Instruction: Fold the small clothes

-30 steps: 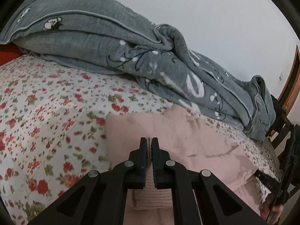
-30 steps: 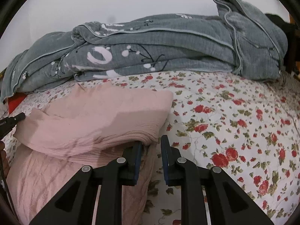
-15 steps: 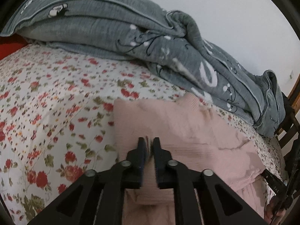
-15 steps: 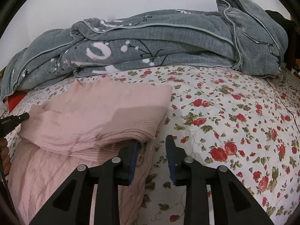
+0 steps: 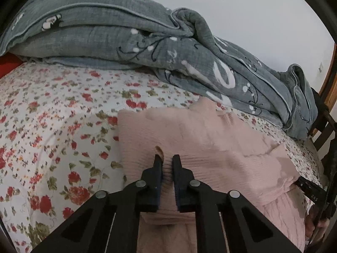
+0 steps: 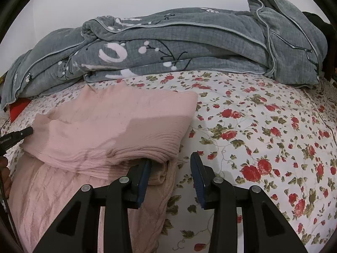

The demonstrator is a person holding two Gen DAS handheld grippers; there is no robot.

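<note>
Covering most of the scene beyond both sets of fingers is the flowered bed sheet (image 6: 263, 126), with a grey quilt (image 6: 189, 48) heaped at its far side. On the sheet lies the pink garment (image 6: 118, 126), already doubled over itself, its ribbed edge nearest the fingers. The right gripper (image 6: 170, 168) has just been opening: its jaws now stand apart, the folded corner touching only the left finger, so I judge the fold is released. The left gripper (image 5: 167, 161) is narrow, almost closed, with ribbed cloth between its fingers; it looks to be pinching that edge.
</note>
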